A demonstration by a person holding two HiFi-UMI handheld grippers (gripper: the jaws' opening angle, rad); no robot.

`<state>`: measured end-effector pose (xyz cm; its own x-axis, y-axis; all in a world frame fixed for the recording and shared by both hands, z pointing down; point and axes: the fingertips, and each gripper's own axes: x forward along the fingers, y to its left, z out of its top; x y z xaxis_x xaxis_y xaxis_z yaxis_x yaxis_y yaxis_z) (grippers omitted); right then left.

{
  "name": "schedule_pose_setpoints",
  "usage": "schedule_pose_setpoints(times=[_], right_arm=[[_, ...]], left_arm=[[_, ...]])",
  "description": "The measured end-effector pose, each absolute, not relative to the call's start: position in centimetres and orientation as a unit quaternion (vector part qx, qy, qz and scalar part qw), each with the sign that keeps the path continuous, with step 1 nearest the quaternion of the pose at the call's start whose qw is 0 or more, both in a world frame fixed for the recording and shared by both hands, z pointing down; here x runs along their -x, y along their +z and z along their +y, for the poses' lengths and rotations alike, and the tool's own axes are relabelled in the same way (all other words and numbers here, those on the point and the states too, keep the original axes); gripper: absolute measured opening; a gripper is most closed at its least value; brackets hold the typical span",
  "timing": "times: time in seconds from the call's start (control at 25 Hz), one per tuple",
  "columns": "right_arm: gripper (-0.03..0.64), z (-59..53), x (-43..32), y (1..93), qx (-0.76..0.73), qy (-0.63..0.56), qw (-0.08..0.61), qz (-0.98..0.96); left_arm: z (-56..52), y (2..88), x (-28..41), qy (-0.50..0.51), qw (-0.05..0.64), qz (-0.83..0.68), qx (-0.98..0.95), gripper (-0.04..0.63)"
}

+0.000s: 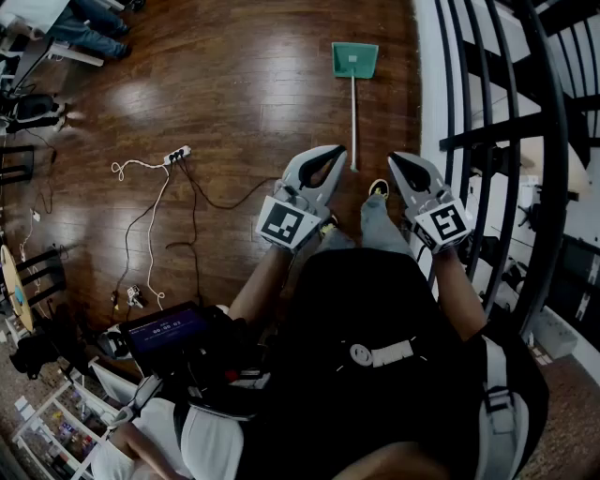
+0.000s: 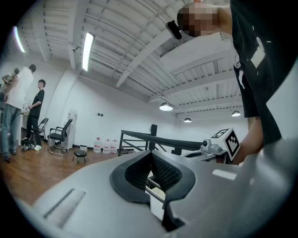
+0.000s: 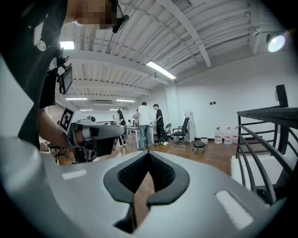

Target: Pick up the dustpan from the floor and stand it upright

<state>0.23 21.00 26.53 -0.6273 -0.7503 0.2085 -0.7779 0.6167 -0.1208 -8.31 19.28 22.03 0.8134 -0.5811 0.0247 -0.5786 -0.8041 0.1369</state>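
A green dustpan (image 1: 354, 58) lies flat on the wooden floor ahead of me, and its long pale handle (image 1: 352, 122) runs back toward my feet. My left gripper (image 1: 337, 150) hovers over the near end of that handle, above the floor. Its jaws are shut with nothing between them, and their tips meet in the left gripper view (image 2: 151, 153). To the right of the handle is my right gripper (image 1: 394, 157), also shut and empty (image 3: 148, 152). Neither gripper view shows the dustpan. Both grippers point roughly level out into the room.
A white power strip (image 1: 176, 154) with white and black cables lies on the floor at the left. A black railing (image 1: 497, 141) and a white ledge run along the right. People stand by desks at the far top left (image 1: 84, 28). My shoe (image 1: 378, 189) is beneath the grippers.
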Motion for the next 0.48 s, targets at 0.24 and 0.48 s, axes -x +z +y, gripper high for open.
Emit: schedule_pose_setpoints(times=[0.24,0.48], right_arm=[[0.002,16.1,-5.4,26.4,-0.418,0.085,0.068,-0.902],[0.002,10.4,-8.9,25.3,-0.385,0.106,0.037,-0.916]], left_arm=[[14.6,21.7,3.3,0.006,0.073,-0.318,-0.945,0.014],[9.5,20.4,-1.4,0.023,0.073,-0.331,-0.941,0.014]])
